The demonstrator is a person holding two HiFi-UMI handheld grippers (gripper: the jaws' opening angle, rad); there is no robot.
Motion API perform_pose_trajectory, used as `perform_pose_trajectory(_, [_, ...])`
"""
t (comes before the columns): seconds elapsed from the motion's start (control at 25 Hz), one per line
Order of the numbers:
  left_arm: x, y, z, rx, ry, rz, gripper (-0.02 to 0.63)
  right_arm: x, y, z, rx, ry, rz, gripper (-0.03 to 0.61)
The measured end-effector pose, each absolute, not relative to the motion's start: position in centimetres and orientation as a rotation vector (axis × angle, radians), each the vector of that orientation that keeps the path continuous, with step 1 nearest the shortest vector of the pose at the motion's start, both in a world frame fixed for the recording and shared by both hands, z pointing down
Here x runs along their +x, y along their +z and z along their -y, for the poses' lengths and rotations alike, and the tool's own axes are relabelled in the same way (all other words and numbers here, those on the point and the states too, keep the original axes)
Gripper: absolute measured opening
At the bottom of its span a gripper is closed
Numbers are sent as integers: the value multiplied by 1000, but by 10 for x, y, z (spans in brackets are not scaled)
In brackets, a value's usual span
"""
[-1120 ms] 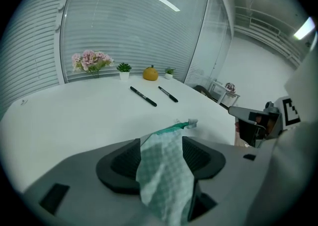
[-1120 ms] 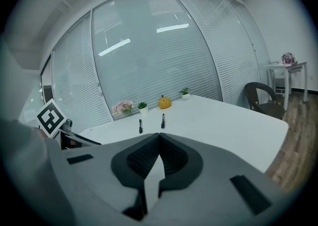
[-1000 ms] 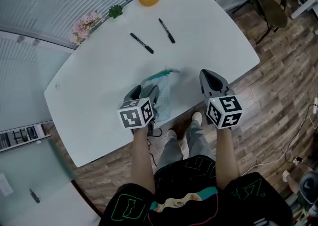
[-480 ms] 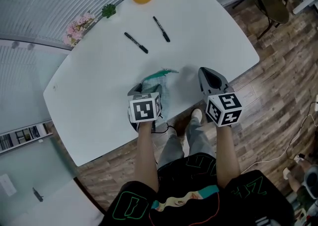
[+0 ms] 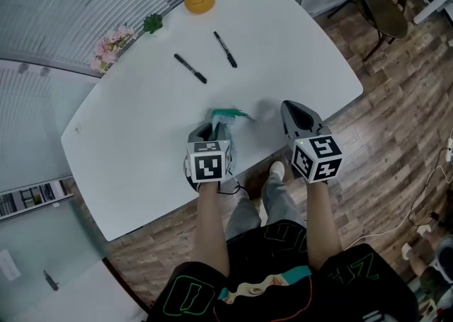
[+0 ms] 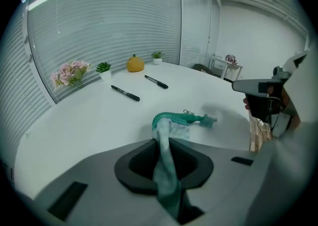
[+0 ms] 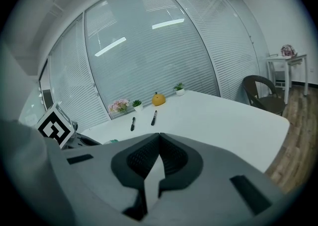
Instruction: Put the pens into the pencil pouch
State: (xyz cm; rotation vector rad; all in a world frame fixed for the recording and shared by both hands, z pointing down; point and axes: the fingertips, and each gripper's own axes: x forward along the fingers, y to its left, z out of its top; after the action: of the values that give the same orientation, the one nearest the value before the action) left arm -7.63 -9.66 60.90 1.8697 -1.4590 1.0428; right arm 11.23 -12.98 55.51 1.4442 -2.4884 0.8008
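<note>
Left gripper view: clamped on pencil pouch (image 6: 171, 120) with left tongs (image 6: 165, 165), just closed in.
With right tongs (image 7: 158, 158) pressed together, empty; with pens (image 6: 125, 93) on worktop (image 6: 89, 120) well beyond both.

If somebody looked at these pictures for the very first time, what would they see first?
Probably the left gripper, whose jaws have just been closing and now pinch the green pencil pouch near the front edge of the white table. Next come the left black pen and the right black pen, lying apart farther back, near an orange pumpkin-shaped ornament.
</note>
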Motion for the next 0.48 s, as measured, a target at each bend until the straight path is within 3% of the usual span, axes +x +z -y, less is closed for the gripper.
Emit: perform_pose_trajectory(0.48, [-90,517,120,2068,676,1762,41,118,502,140,1453,674,2580,-15])
